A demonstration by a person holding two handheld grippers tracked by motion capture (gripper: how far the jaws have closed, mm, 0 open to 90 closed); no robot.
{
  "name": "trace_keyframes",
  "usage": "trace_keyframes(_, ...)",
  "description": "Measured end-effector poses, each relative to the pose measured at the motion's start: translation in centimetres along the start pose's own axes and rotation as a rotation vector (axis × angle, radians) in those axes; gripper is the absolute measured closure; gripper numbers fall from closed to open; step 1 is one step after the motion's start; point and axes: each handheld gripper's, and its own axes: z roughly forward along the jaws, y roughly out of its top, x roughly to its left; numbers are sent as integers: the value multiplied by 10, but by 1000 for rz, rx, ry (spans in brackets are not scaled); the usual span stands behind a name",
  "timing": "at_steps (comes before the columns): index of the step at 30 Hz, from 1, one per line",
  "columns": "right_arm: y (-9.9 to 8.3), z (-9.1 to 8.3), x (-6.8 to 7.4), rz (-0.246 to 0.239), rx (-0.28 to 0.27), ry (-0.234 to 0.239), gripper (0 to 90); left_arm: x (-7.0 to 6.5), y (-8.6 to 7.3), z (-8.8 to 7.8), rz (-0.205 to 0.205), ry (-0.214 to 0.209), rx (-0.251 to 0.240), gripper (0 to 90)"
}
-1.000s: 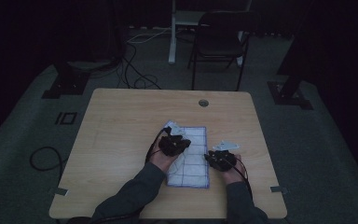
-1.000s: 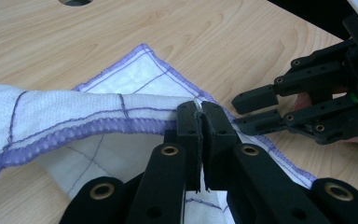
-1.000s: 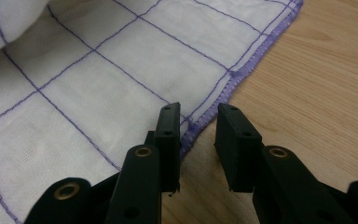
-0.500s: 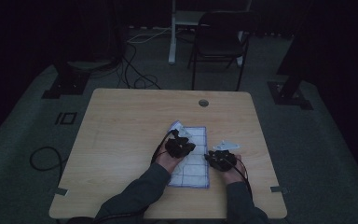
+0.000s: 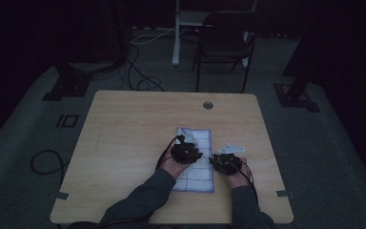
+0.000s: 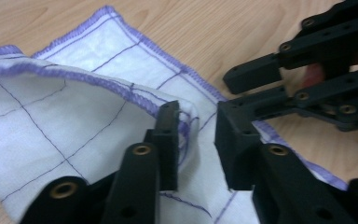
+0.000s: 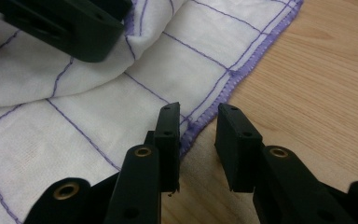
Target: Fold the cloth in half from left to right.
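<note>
Left gripper point(image 6: 196, 140) over folded cloth point(image 6: 74, 116), jaws just opened, purple hem loose between. Right gripper point(image 7: 196, 144) at cloth's right edge, jaws parted, gripping nothing.

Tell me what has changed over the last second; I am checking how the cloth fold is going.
The left gripper carried the lifted cloth end in toward the person, and its jaws have just been opening: a fold of cloth sits between them, no longer pinched. The right gripper stayed put at the cloth's right edge, jaws apart, on the table.
</note>
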Motion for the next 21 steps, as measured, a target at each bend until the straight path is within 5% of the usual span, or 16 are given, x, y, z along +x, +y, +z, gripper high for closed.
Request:
trace_keyframes(4, 0, 0, 0, 2, 0, -1, 709, 0, -1, -16, 3, 4, -30, 657)
trace_keyframes(12, 0, 0, 0, 2, -1, -1, 709, 21, -13, -49, -53, 79, -87, 643)
trace_keyframes(21, 0, 0, 0, 0, -1, 0, 708, 43, -45, -59, -145, 122, -68, 636)
